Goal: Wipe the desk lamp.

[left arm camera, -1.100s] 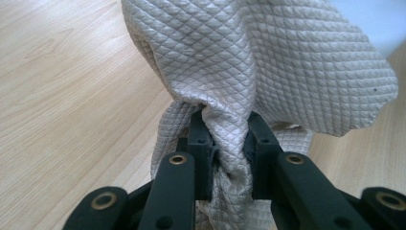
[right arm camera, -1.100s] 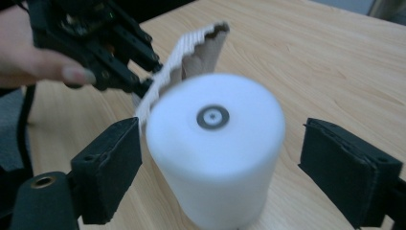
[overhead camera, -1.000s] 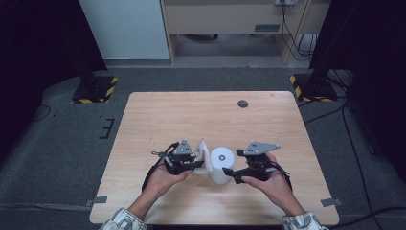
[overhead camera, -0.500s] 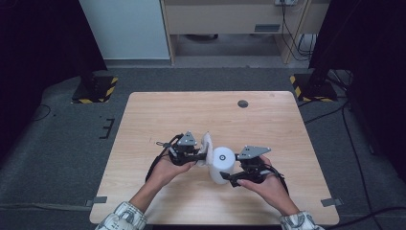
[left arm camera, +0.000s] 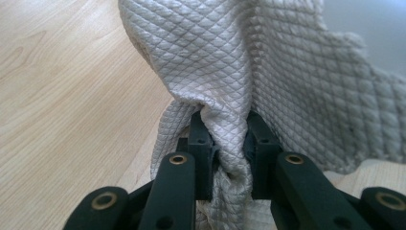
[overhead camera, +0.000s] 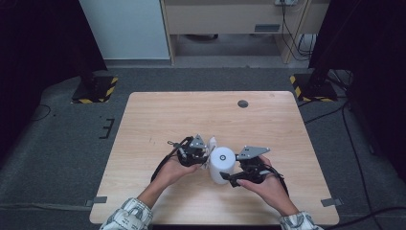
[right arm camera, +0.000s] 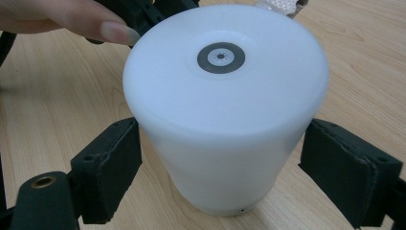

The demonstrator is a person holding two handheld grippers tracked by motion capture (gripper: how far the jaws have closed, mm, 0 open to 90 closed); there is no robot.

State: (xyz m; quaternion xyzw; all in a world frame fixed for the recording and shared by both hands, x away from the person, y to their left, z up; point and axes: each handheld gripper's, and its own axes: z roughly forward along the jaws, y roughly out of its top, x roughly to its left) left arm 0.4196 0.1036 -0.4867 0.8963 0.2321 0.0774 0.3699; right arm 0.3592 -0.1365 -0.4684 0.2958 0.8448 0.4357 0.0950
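Observation:
A white cylinder point(overhead camera: 221, 160) with a grey ring on its top stands on the wooden table point(overhead camera: 191, 115) near the front edge. My right gripper point(right arm camera: 222, 153) has a black pad against each side of the white cylinder point(right arm camera: 225, 110), shut on it. A pale quilted cloth point(left arm camera: 230, 72) is bunched between the jaws of my left gripper point(left arm camera: 225, 132), which is shut on it. In the high view the left gripper point(overhead camera: 206, 155) holds the cloth point(overhead camera: 211, 143) against the cylinder's left side, and the right gripper point(overhead camera: 230, 176) is on its right.
A dark round plug point(overhead camera: 243, 103) sits in the table top near the far edge. A fingertip point(right arm camera: 112, 31) of the other hand lies just behind the cylinder. Black stands with striped feet point(overhead camera: 93, 91) rest on the grey floor beyond the table.
My left gripper has carried the cloth a little to the right, up against the cylinder. The right gripper and the cylinder have barely moved.

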